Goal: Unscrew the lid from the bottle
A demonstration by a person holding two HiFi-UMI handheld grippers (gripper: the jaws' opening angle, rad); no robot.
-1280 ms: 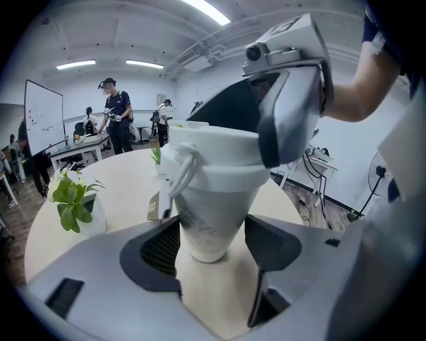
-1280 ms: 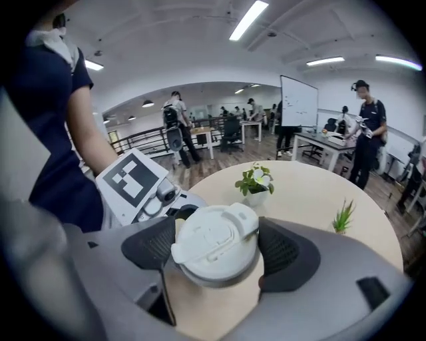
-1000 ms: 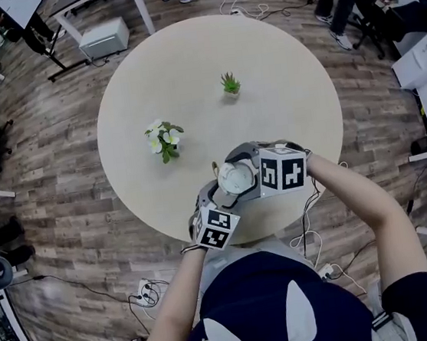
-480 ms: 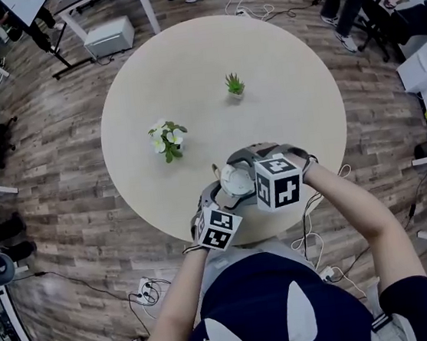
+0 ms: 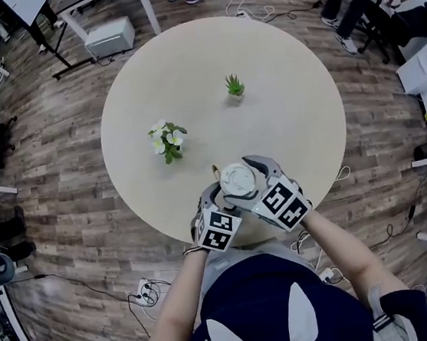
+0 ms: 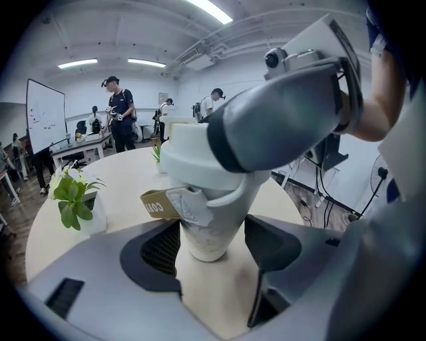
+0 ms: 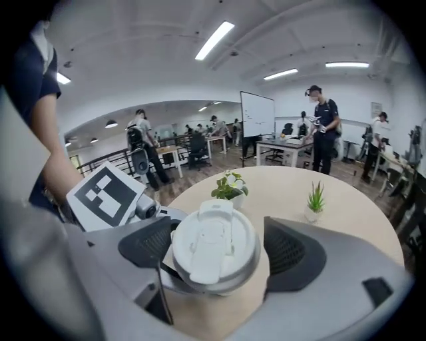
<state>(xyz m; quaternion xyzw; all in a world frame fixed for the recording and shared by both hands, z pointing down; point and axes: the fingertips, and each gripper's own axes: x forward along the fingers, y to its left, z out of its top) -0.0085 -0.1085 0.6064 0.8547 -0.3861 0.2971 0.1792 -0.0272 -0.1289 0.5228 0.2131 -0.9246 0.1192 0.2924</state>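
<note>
Round pale surface (image 5: pixel 290 102), near edge first. Bottle (image 6: pixel 206 230) is upright there, white, with a tan printed tab (image 6: pixel 158 203) at its shoulder. Whether its base rests on the surface or hangs just above it, cannot tell.

Left gripper (image 6: pixel 212 250) comes in low from the person's side. Its fingers (image 6: pixel 156 253) are closed on the bottle's lower body, one pad on each side.

Lid (image 7: pixel 214 253), white with a flip tab, is on top of the bottle. Right gripper (image 7: pixel 218 261) reaches in from the right, angled downward, its fingers (image 7: pixel 289 256) flanking the lid. These fingers have just been opening and now stand wide. A sliver of gap shows on one side, so no squeeze on the lid.

Further on: white-flowered plant (image 5: pixel 165 141) left of centre, small spiky green plant (image 5: pixel 234 87) beyond it. They are well apart from each other and from the bottle.

Past the surface: wood-plank floor (image 5: pixel 61 184), whiteboard (image 7: pixel 257 114), several people standing among desks.
</note>
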